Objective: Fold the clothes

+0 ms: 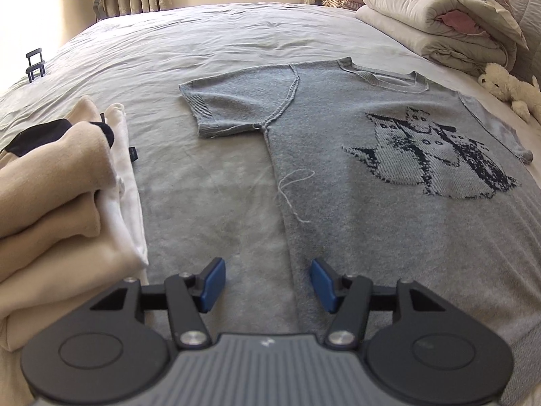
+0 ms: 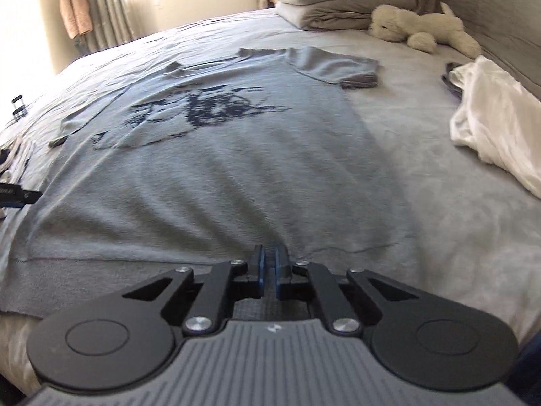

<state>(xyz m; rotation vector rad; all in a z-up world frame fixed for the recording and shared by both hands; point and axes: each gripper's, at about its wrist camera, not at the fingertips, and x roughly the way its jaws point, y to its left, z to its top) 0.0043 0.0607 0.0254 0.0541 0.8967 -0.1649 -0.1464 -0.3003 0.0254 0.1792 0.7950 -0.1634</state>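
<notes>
A bed (image 1: 209, 40) under a wrinkled grey sheet carries a grey knit sweater (image 1: 338, 128) spread flat. Left of the sweater sits a stack of folded clothes (image 1: 67, 203); right of it lies a crumpled white garment (image 2: 493, 115). Beyond the sweater lie a white plush toy (image 2: 419, 30) and folded quilts (image 1: 432, 20).

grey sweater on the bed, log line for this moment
grey sweater: flat, unfolded | left hand-held gripper: open over side edge | right hand-held gripper: shut at hem

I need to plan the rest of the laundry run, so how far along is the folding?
Done: a stack of folded clothes sits left of the grey sweater. In hand: the sweater lies flat, unfolded; the right gripper is shut at its hem, though a pinch can't be confirmed, and the left gripper is open over its side edge. Left: folding it, then the crumpled white garment.
</notes>
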